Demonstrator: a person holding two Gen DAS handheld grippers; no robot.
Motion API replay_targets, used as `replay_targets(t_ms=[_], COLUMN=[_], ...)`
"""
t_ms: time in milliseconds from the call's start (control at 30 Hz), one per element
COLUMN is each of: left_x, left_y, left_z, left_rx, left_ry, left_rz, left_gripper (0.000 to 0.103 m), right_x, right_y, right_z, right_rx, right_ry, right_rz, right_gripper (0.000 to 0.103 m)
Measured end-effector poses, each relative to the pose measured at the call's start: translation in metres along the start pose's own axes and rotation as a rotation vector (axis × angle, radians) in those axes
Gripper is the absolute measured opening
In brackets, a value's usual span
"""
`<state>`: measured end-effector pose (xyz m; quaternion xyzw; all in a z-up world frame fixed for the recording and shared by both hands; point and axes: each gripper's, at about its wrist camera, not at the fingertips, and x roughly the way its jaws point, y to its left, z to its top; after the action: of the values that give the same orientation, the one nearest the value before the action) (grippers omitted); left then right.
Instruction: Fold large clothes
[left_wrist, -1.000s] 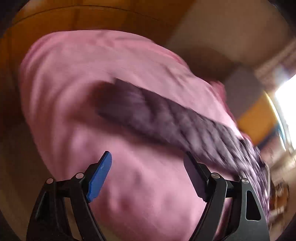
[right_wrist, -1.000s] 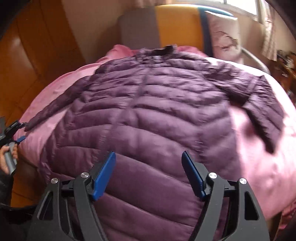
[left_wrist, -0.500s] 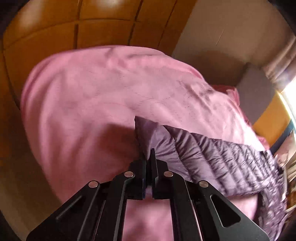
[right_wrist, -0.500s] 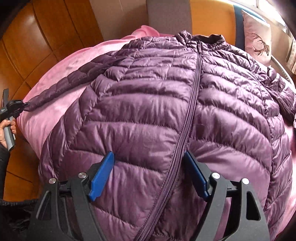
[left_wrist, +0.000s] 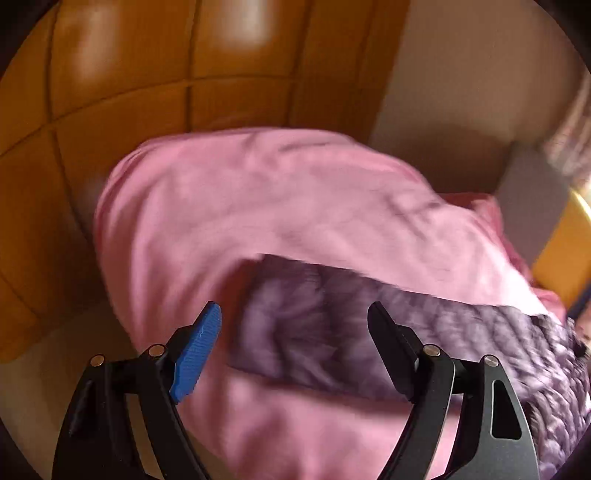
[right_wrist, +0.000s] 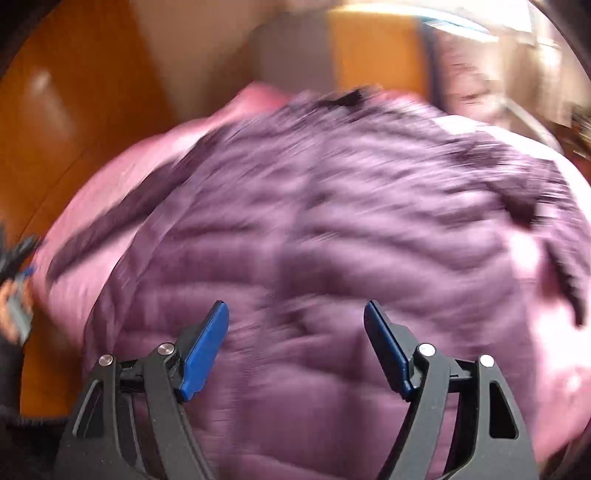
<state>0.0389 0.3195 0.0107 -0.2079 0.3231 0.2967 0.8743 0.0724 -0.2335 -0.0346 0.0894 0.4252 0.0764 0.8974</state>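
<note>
A purple quilted puffer jacket (right_wrist: 314, 221) lies spread front-up on a pink bed cover (right_wrist: 110, 192), collar at the far end. Its left sleeve (left_wrist: 314, 325) stretches out flat across the pink cover (left_wrist: 258, 203). My left gripper (left_wrist: 293, 308) hovers just above the sleeve's cuff end; its jaws are opening, the pads press on nothing. My right gripper (right_wrist: 295, 304) is open above the jacket's lower front, with nothing held. The right wrist view is blurred by motion. A hand with the left gripper (right_wrist: 16, 258) shows at that view's left edge.
Orange wood panels (left_wrist: 129, 74) stand behind and left of the bed. A grey and orange headboard (right_wrist: 369, 48) and a pale pillow (right_wrist: 465, 81) are at the far end. Pale floor (left_wrist: 44, 387) shows beside the bed's left edge.
Half a second ago my left gripper was shut on the sleeve cuff; now it is open and has risen off it. The right gripper has shifted over the jacket's hem and stays open.
</note>
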Motion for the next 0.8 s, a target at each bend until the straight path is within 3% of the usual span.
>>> replay_targets(t_ms=[100, 200, 300, 433, 467, 500, 567, 600, 800], left_x=[-0.018, -0.031, -0.039, -0.058, -0.062, -0.068, -0.076, -0.08, -0.078], left_y=[-0.043, -0.102, -0.152, -0.223, -0.237, -0.254, -0.275, -0.284, -0.312], left_z=[-0.017, -0.047, -0.074, -0.118, -0.128, -0.141, -0.159, -0.166, -0.198], left_rx=[0.07, 0.182, 0.268, 0.406, 0.445, 0.499, 0.568, 0.6, 0.737], left_ry=[0.008, 0.066, 0.113, 0.185, 0.194, 0.198, 0.207, 0.212, 0.234], left_rz=[-0.132, -0.28, -0.405, -0.567, -0.59, -0.61, -0.629, -0.64, -0.613], left_gripper=[0.08, 0.08, 0.08, 0.08, 0.081, 0.081, 0.081, 0.081, 0.081], right_x=[-0.026, -0.03, -0.014, 0.022, 0.03, 0.034, 0.03, 0.021, -0.094], right_y=[-0.059, -0.102, -0.14, -0.169, -0.177, -0.183, -0.194, -0.195, -0.219], right_z=[0.006, 0.008, 0.011, 0.015, 0.014, 0.015, 0.021, 0.024, 0.041], right_rx=[0.115, 0.112, 0.081, 0.013, 0.003, 0.006, 0.028, 0.036, 0.172], right_ry=[-0.098, -0.117, -0.065, 0.028, 0.047, 0.054, 0.052, 0.032, -0.228], right_rz=[-0.171, -0.347, -0.451, -0.508, -0.51, -0.514, -0.519, -0.516, -0.478], right_gripper=[0.076, 0.076, 0.076, 0.074, 0.065, 0.041, 0.014, 0.009, 0.007])
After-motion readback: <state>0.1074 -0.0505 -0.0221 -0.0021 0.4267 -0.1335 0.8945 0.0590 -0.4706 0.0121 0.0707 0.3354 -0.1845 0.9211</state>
